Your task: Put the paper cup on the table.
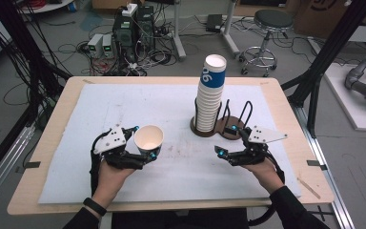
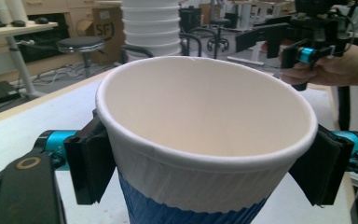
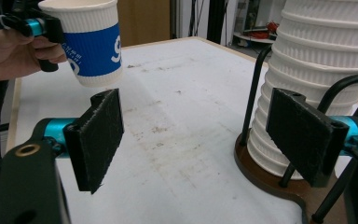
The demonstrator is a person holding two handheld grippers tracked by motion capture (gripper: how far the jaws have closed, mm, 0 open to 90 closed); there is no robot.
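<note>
Left claw (image 1: 144, 142) clamped on upright paper cup (image 1: 148, 138) – held off the desk (image 1: 171, 102), right claw (image 1: 229, 141) apart – empty, beside cup stack (image 1: 209, 95) on holder (image 1: 228, 131).

Soft, even room light is falling from overhead, leaving only faint shadows on the white desk (image 1: 124, 109). In the high view everything is looking slightly soft and low in detail, and the desk's edges are bowing toward 3 and 9 o'clock. In the left gripper view the paper cup (image 2: 205, 140) is staying fairly sharp, while the room at 12 o'clock is blurring. No glare is showing.
</note>
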